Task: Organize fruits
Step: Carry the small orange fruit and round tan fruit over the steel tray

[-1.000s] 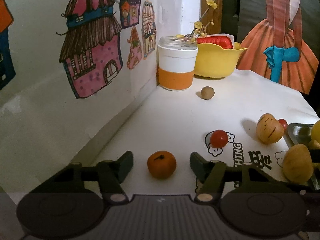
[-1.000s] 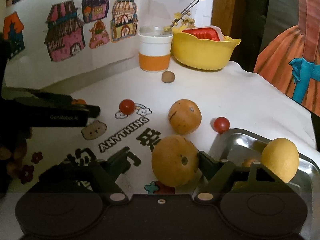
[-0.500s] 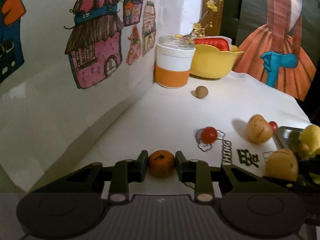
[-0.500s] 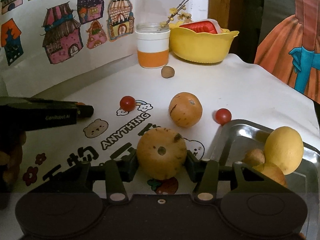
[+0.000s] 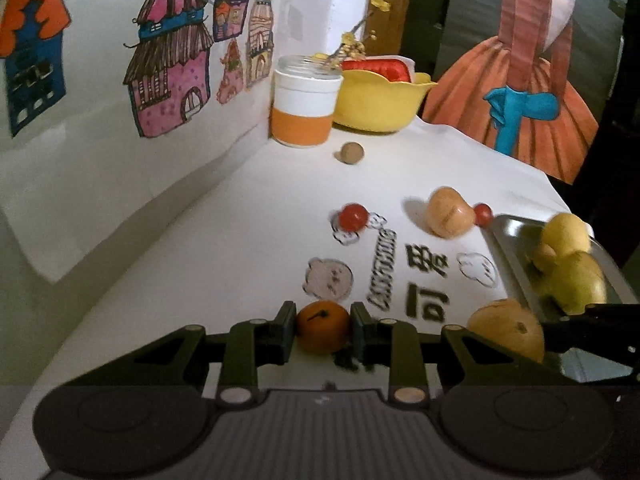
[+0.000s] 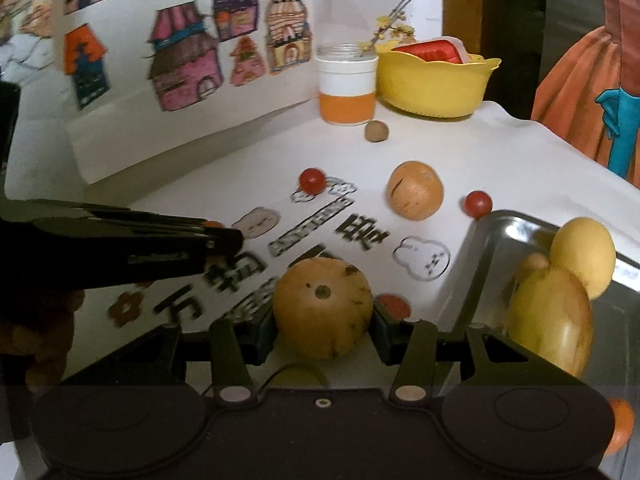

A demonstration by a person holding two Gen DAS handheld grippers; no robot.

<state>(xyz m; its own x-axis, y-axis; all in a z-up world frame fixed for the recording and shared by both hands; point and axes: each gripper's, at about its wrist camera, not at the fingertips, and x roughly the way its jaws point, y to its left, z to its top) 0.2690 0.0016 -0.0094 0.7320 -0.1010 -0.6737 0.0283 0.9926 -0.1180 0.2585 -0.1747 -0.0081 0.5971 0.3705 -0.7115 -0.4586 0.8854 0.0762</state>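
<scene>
Holding a tangerine [image 5: 323, 332] in my left gripper [image 5: 323, 334] and a pear [image 6: 322, 307] in my right gripper [image 6: 323, 330] (both clenched). Three fruits sit in the tray [image 6: 476, 248]; several remain on the table [image 6: 500, 152].

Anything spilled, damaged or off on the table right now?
Nothing spilled or tipped. The fruit held in the right gripper has dark spots and a hole in its skin. Jar, bowl and tray sit upright.
</scene>
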